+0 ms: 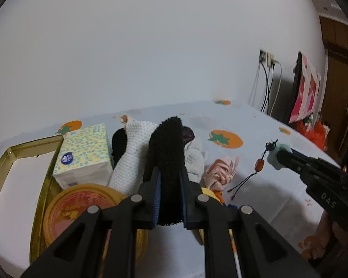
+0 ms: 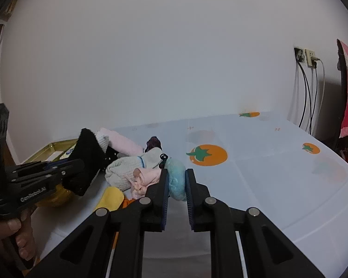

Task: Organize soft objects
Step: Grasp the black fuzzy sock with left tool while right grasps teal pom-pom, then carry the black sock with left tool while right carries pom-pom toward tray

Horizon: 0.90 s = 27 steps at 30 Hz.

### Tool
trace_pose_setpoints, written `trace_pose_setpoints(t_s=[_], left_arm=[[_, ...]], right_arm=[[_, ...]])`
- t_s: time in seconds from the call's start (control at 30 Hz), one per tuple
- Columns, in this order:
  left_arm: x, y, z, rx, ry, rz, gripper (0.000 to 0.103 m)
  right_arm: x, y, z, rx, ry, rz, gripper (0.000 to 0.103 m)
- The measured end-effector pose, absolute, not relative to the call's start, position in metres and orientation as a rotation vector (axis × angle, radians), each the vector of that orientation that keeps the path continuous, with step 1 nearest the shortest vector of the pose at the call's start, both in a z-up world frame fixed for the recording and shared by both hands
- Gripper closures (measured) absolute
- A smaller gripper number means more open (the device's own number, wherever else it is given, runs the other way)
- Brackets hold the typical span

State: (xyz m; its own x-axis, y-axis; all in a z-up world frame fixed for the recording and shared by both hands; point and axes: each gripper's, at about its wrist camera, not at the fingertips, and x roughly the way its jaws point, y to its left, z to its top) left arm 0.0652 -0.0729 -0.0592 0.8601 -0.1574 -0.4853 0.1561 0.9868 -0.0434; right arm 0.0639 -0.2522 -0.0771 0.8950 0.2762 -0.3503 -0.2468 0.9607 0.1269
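The left gripper (image 1: 169, 180) pinches a black fuzzy sock (image 1: 168, 153), raised above the pile (image 2: 136, 173). The right gripper (image 2: 176, 185) – level, held over the tablecloth (image 2: 255, 185) – clamps a blue puff (image 2: 176, 180).

Black hand-held gripper (image 1: 169, 180), blue ribbed pads (image 1: 157, 199), 4 silver pivot pins, white "DAS" lettering

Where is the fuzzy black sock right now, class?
The fuzzy black sock is clamped in the left claw, held up just in front of the white knitted sock and the tissue pack.
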Motion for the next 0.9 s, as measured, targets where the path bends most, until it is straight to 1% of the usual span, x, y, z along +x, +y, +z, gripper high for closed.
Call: trace_pose_setpoints(t_s=[0.27,0.9], left_arm=[[0.051,-0.068,-0.049,-0.023,0.428,-0.187,0.091],[0.029,-0.05,-0.034,-0.061,0.372,-0.188,0.091]], right_arm=[[0.058,-0.252,-0.071,0.108,0.324,0.282,0.088],[0.044,-0.229,-0.045,0.055,0.23,0.332,0.088]])
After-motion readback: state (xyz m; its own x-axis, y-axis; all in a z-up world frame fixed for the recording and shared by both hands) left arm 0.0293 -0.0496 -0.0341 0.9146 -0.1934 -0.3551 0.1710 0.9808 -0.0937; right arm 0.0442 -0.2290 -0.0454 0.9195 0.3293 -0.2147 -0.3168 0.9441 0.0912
